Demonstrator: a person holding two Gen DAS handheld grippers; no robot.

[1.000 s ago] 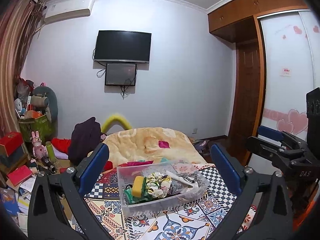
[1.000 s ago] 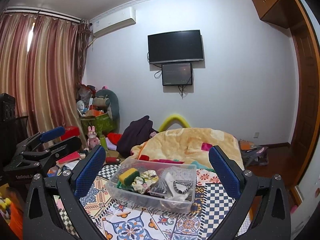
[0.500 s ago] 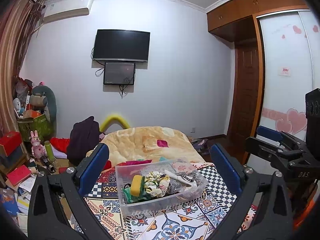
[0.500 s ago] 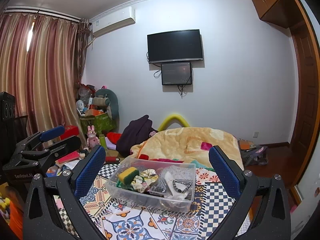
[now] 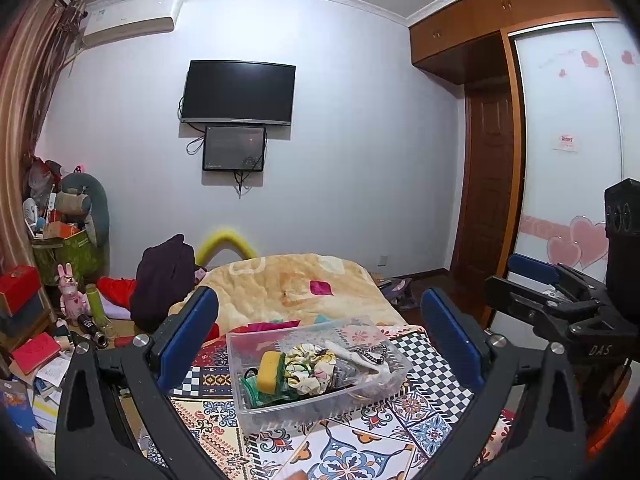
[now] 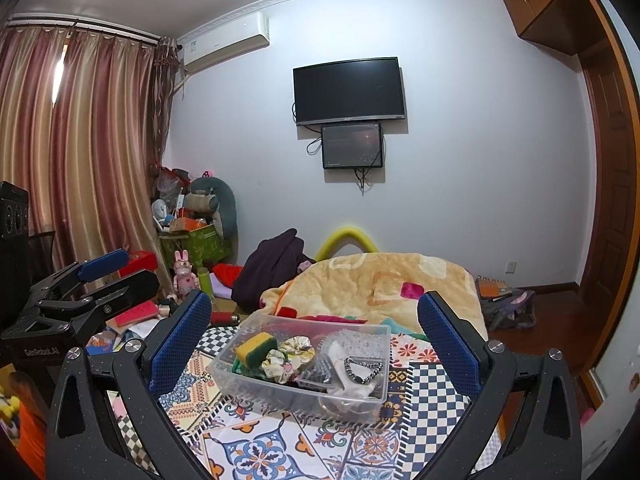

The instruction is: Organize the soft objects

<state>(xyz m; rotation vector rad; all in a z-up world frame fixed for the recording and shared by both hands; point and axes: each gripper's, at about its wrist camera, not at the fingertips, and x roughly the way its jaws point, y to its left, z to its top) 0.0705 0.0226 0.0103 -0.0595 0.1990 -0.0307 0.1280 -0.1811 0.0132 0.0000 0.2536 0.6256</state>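
Both hand-held grippers hung level above the bed, the left gripper [image 5: 320,336] and the right gripper [image 6: 314,334] each spread wide with nothing between the blue pads. Between and beyond them sat a clear rectangular plastic bin [image 6: 280,394] on the patterned patchwork cloth [image 6: 256,444].

Inside the bin lay a yellow-and-green sponge [image 6: 256,347] at its left end, a cream floral fabric scrunchie [image 6: 290,354] just beside it, and white crumpled cloth with a dark beaded chain [image 6: 363,369] toward the right.

With the soft things gathered there, the scene fitted either a bin already filled or one waiting to be sorted out; the pictures did not settle which.
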